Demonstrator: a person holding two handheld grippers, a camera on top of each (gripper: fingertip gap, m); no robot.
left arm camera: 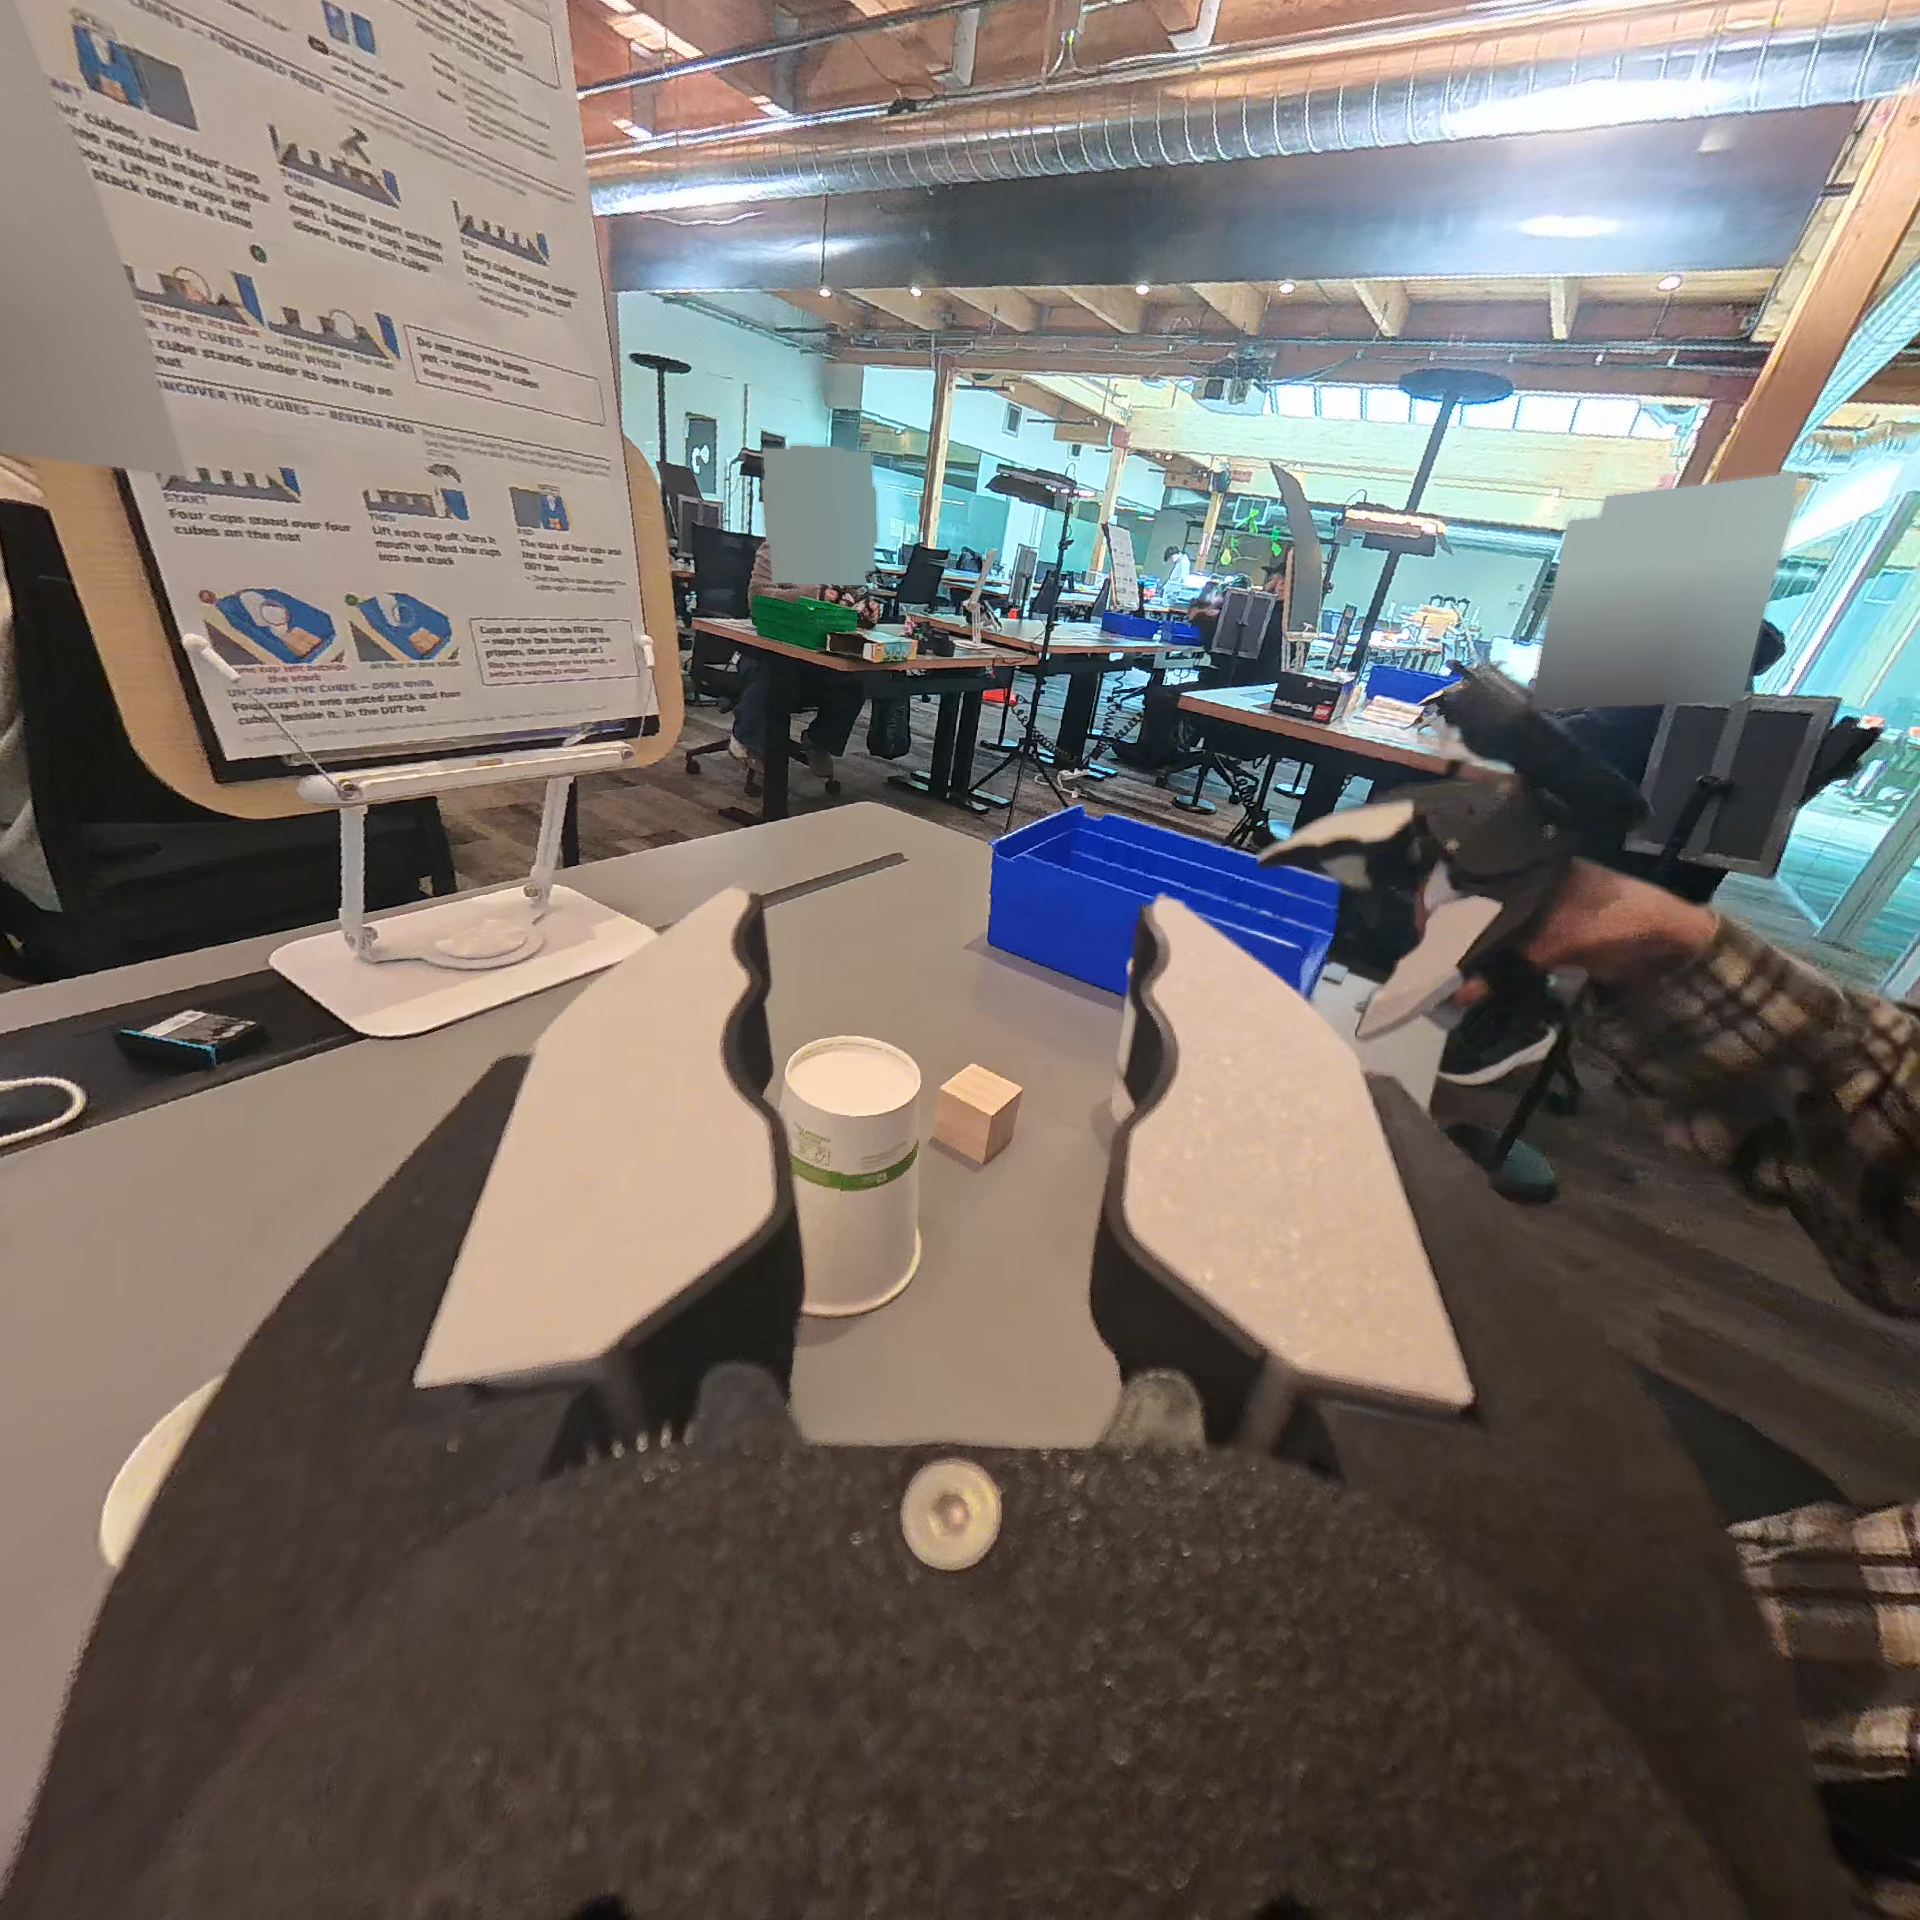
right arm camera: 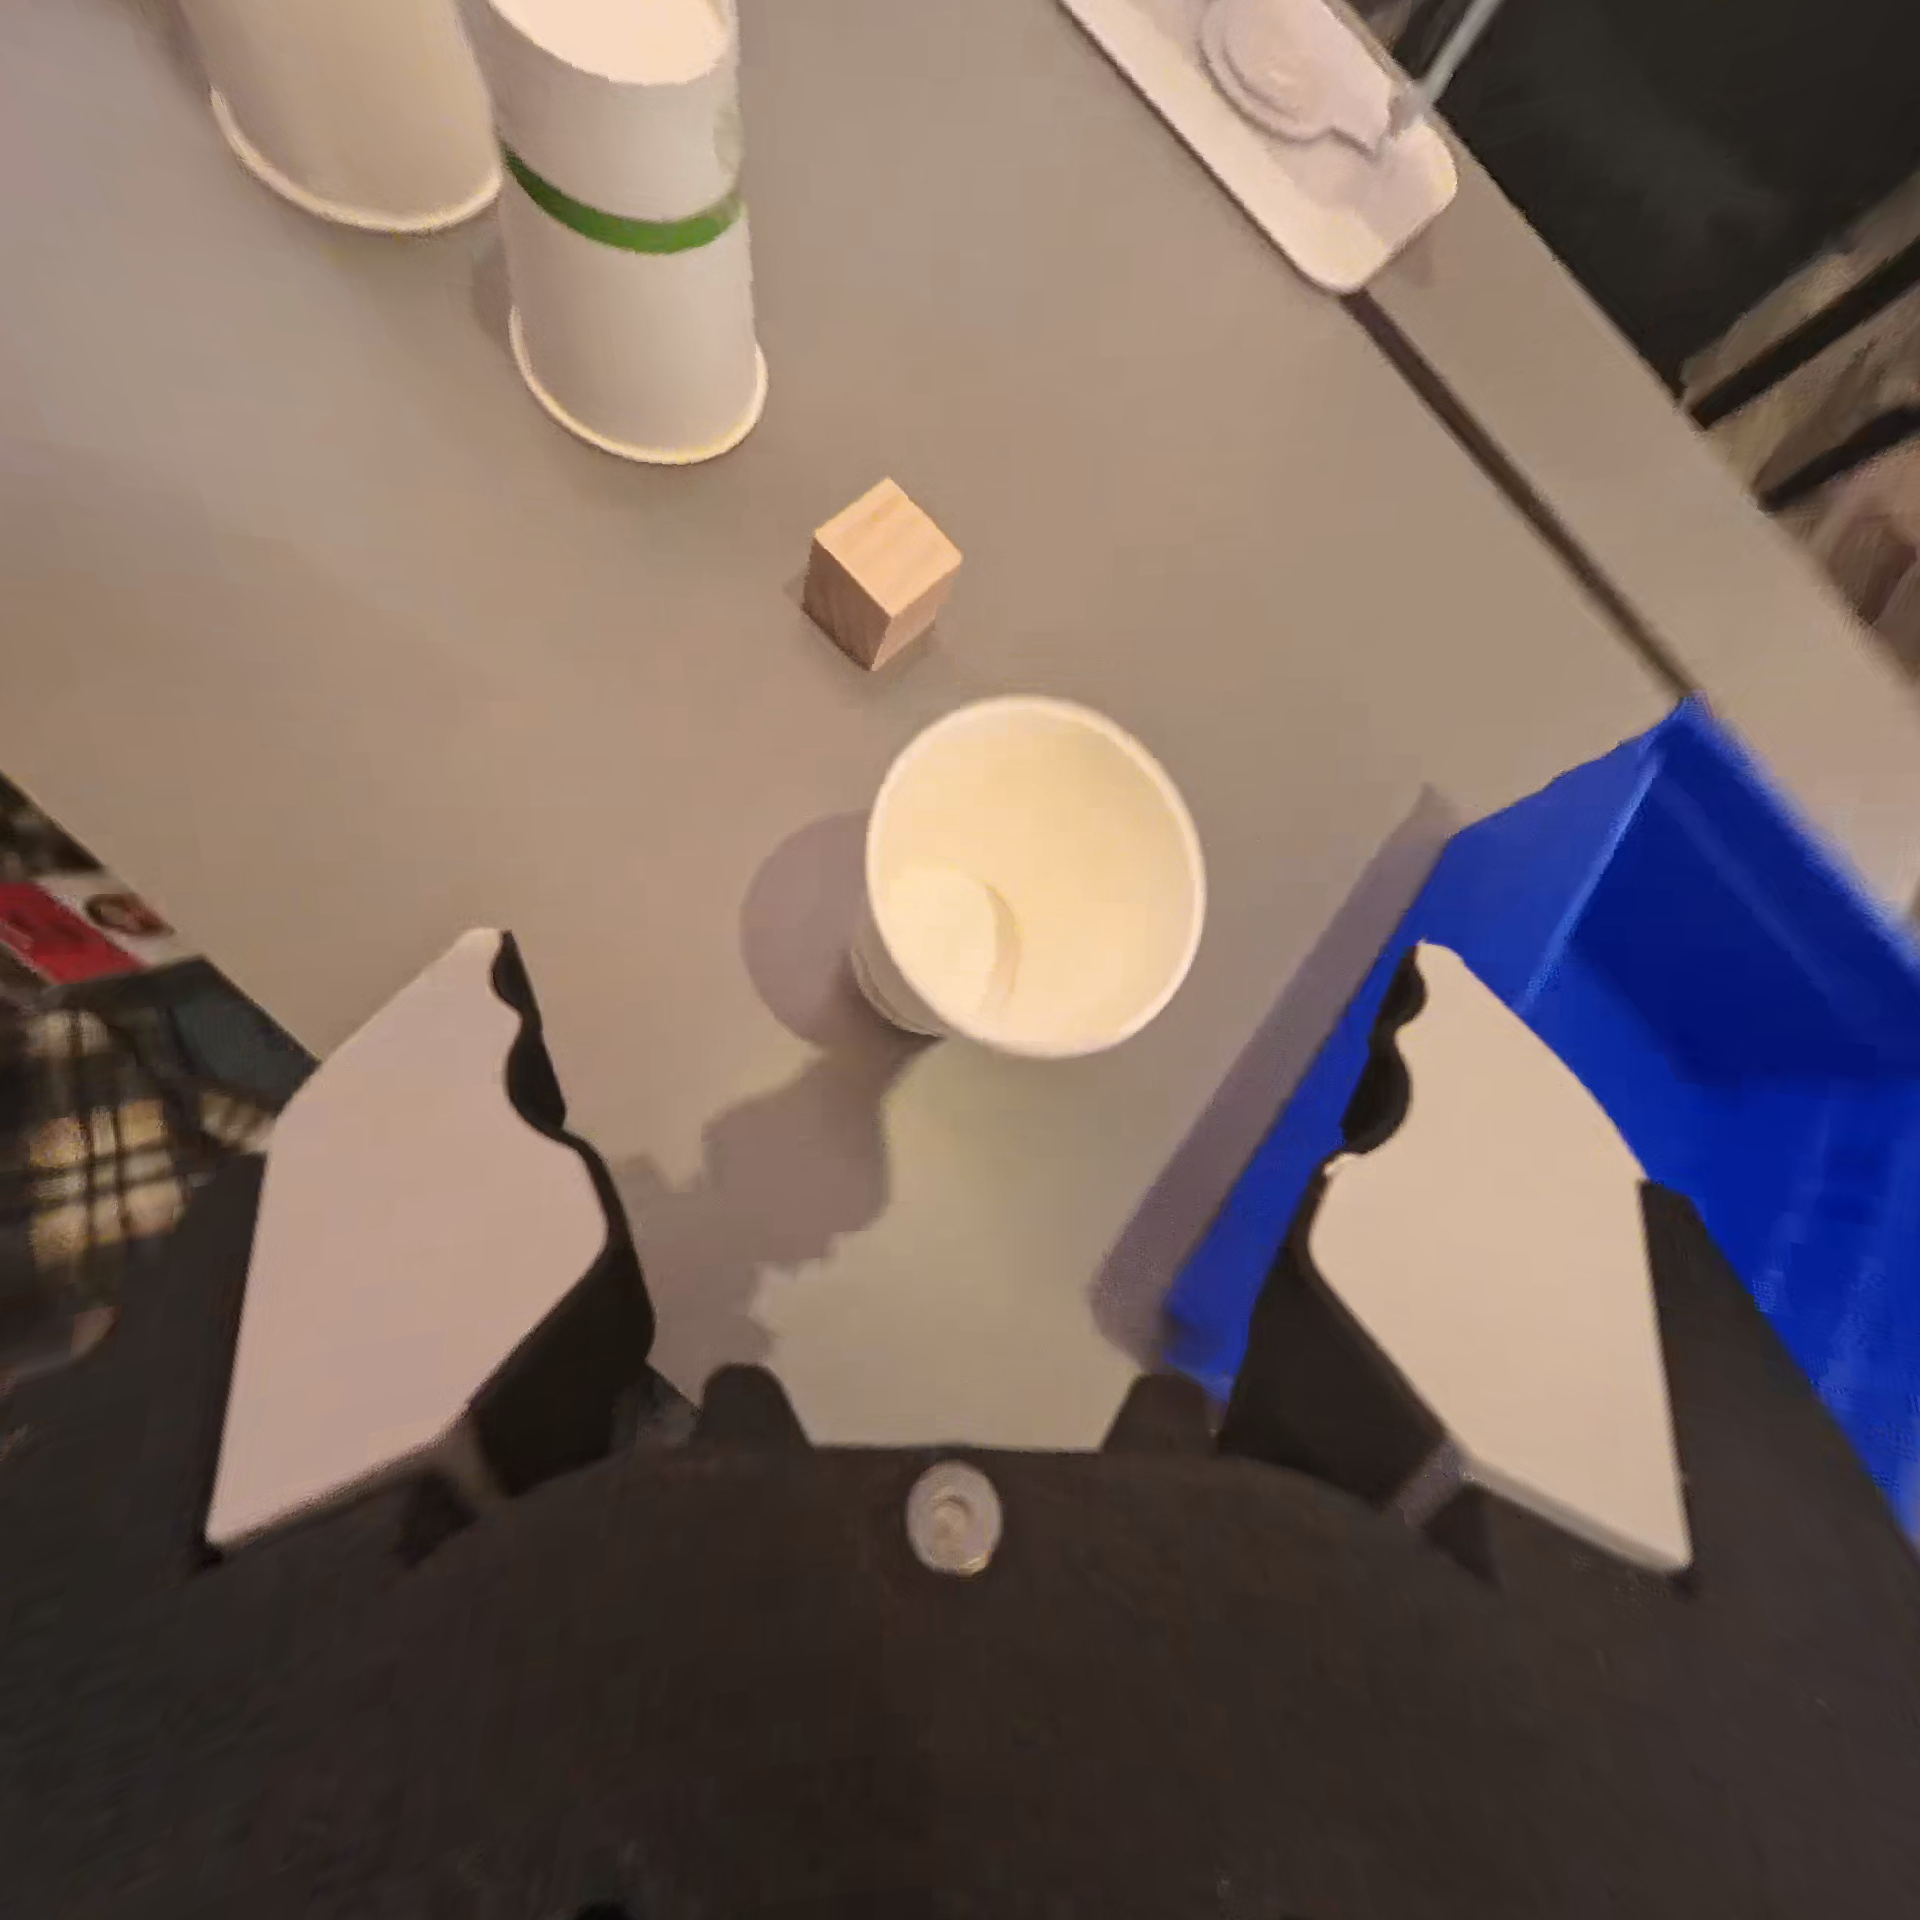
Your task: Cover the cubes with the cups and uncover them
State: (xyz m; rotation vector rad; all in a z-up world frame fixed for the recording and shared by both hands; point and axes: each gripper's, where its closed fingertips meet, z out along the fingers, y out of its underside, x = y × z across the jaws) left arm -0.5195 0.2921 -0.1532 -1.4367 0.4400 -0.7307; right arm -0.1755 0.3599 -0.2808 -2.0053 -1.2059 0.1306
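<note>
**Both grippers open above the table, one cube uncovered**

The left gripper [left arm camera: 940,956] hangs low over the grey table [left arm camera: 312,1195] with its jaws spread wide and nothing between them. Ahead of it an upside-down white cup with a green band [left arm camera: 852,1174] stands on the table, close to the left finger. Just beside this cup, to its right, sits a bare wooden cube [left arm camera: 977,1110]; the two do not touch.

The right gripper [right arm camera: 961,951] looks down from above, also with its jaws wide apart and empty. Under it an upright white cup [right arm camera: 1029,883] stands with its mouth up, between the cube [right arm camera: 881,571] and the blue bin [right arm camera: 1662,987]. Farther off stand the banded cup [right arm camera: 634,260] and another inverted white cup [right arm camera: 343,114] beside it. Whether cubes are under these cups I cannot tell.

An instruction sheet on a stand [left arm camera: 353,416] rises at the left, behind the table edge.
</note>
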